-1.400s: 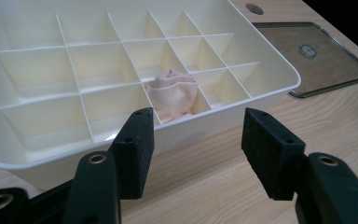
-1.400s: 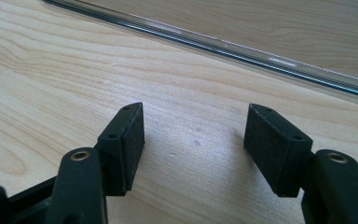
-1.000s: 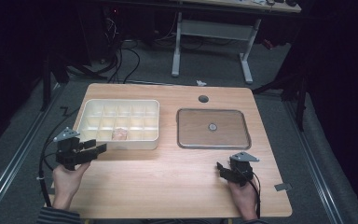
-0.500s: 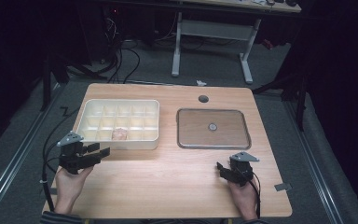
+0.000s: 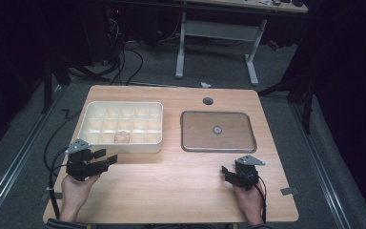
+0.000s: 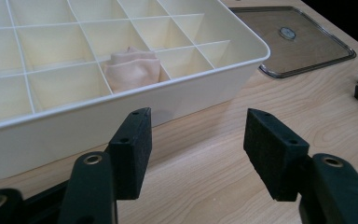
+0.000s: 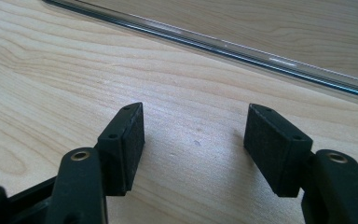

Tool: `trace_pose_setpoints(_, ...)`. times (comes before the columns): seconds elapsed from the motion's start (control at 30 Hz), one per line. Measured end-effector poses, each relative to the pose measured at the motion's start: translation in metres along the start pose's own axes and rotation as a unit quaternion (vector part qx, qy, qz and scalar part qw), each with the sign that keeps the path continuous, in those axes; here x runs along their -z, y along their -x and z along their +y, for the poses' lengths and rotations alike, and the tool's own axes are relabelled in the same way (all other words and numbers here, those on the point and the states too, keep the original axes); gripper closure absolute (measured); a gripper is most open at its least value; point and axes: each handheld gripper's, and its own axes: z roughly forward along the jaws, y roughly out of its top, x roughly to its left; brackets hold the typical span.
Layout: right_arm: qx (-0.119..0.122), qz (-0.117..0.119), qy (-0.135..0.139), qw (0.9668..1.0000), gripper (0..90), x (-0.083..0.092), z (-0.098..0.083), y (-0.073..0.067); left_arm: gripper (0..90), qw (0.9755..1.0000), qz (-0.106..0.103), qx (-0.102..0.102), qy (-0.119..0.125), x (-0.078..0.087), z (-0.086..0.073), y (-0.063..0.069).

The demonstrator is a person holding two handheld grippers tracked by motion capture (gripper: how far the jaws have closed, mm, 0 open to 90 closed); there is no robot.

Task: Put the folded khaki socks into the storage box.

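Just before the cream divided box, the left gripper has drawn back toward the person, fingers apart and empty. A folded pinkish cloth lies in a front-row compartment — apparently already placed. Beside the clear lid on the table, the right gripper rests — fingers apart, empty; closing the box looks next.

Two matte black handheld grippers, left gripper and right gripper, each with a grey triangular top plate, trailing black cable, brass-ringed screws and rectangular padded jaws.
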Motion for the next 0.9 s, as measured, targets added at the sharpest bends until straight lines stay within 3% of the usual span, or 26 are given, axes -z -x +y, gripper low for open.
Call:
trace_pose_setpoints(0.13,0.0,0.0,0.0,1.0,38.2,0.0,0.0,0.0,42.9,0.9999,-0.003,0.009,0.006,-0.002,-0.001,0.003)
trace_pose_setpoints(0.43,0.0,0.0,0.0,1.0,38.2,0.0,0.0,0.0,42.4,1.0,-0.01,0.001,-0.001,-0.011,-0.006,0.012)
trace_pose_setpoints(0.9,0.0,0.0,0.0,1.0,38.2,0.0,0.0,0.0,38.6,0.9995,-0.007,-0.029,-0.01,-0.021,-0.014,0.022)
